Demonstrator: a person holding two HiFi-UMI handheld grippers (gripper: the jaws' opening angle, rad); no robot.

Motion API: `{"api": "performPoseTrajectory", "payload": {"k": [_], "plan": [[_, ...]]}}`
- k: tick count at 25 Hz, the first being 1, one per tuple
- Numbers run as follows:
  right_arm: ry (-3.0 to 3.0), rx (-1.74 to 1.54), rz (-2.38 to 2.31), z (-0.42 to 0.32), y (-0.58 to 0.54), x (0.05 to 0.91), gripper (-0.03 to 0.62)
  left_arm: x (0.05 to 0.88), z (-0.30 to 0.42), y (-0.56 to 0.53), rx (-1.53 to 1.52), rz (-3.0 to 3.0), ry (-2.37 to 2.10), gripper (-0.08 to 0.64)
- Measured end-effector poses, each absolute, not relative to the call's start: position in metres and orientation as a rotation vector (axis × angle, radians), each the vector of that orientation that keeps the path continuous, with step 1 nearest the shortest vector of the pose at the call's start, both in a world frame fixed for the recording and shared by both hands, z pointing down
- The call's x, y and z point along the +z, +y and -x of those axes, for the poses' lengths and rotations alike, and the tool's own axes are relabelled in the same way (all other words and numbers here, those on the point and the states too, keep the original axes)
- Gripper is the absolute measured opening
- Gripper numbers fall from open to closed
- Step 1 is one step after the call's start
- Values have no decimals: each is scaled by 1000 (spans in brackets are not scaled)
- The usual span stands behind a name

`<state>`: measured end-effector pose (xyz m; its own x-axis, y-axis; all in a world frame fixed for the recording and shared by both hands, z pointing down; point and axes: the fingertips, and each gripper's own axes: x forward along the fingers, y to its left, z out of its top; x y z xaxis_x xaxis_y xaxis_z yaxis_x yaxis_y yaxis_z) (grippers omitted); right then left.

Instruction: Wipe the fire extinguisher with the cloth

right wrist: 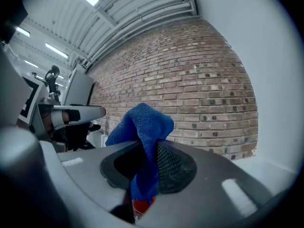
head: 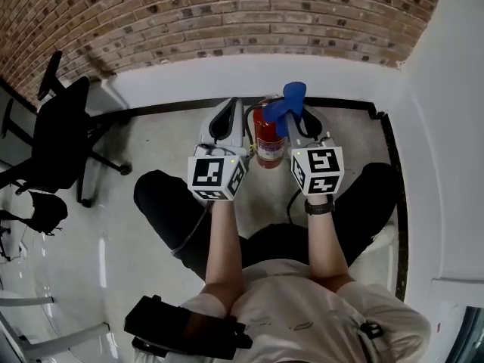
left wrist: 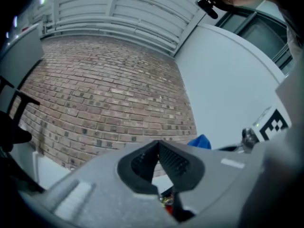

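While the right tool (right wrist: pixel 153 152) was held out ahead of the person, its jaws were pinched on a blue cloth (right wrist: pixel 142 125). One fold bunched above the tips and a tail hung below them. The left tool (left wrist: pixel 159 148) sat alongside, jaws closed together with nothing between them.

Just below and between the two tools stood the red fire extinguisher (head: pixel 268 138), upright on the floor (head: pixel 151 165). The cloth hung close over its head; whether they touched could not be told. Beyond the tools ran a white skirting, then a brick wall (head: pixel 227 13).

Handling, as judged:
- **Cloth:** soft, limp and light. It should drape round the cylinder and bunch under pressure.
- **Extinguisher:** probably heavy and rigid, with slick paint. A sideways push near the top might rock it.
- **Hold:** best steadied at the neck or handle with the left tool while the cloth works down the body.
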<state>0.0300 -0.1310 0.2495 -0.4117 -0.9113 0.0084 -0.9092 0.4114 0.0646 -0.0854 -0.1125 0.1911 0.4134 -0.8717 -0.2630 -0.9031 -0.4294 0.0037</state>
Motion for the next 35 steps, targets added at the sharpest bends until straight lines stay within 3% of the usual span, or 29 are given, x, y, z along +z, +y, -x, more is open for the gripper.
{"api": "performPoseTrajectory", "payload": {"k": [15,22,27,35], "plan": [[-2312,191,-1355,69,-210,417,66,271,132,-207,274,2589,1679,0],[-2044,-52,-1262,102,-198,499,64,299,170,-225,270,2578,1783,0],[-1869,60,-1210,82,-196,615,63,320,187,-230,310,2603,1850,0],[-1735,7,-1231,87,-203,706,64,358,195,-228,262,2644,1926,0]]}}
